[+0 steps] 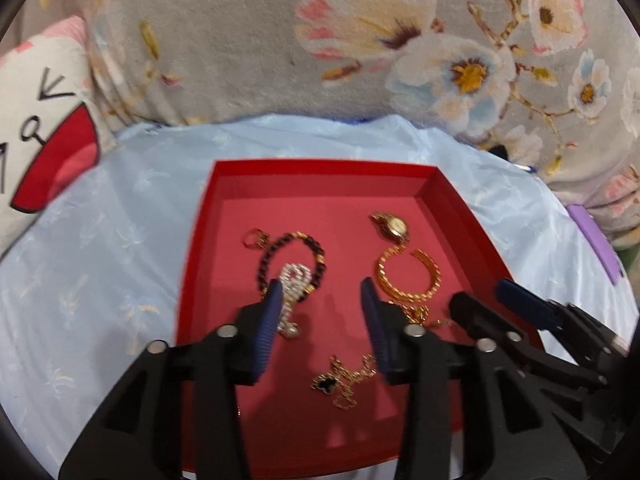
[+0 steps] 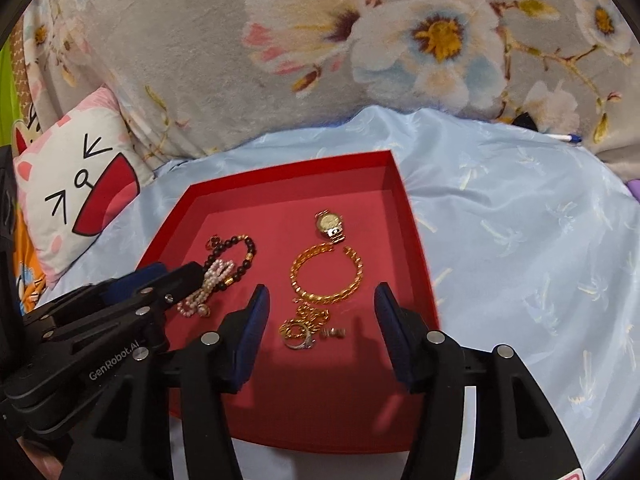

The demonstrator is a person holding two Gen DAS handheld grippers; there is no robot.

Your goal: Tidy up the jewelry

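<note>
**Red tray holds all jewelry; both grippers empty**

The red tray sits on pale blue cloth under both grippers. Ahead of the right gripper, jaws apart and holding nothing, lie a gold bangle and a gold watch beyond it; a tangled gold chain with a ring lies between its fingers. Ahead of the left gripper, also apart and empty, lie a dark bead bracelet and a pearl strand. A black-clover necklace lies between its fingers.
</note>
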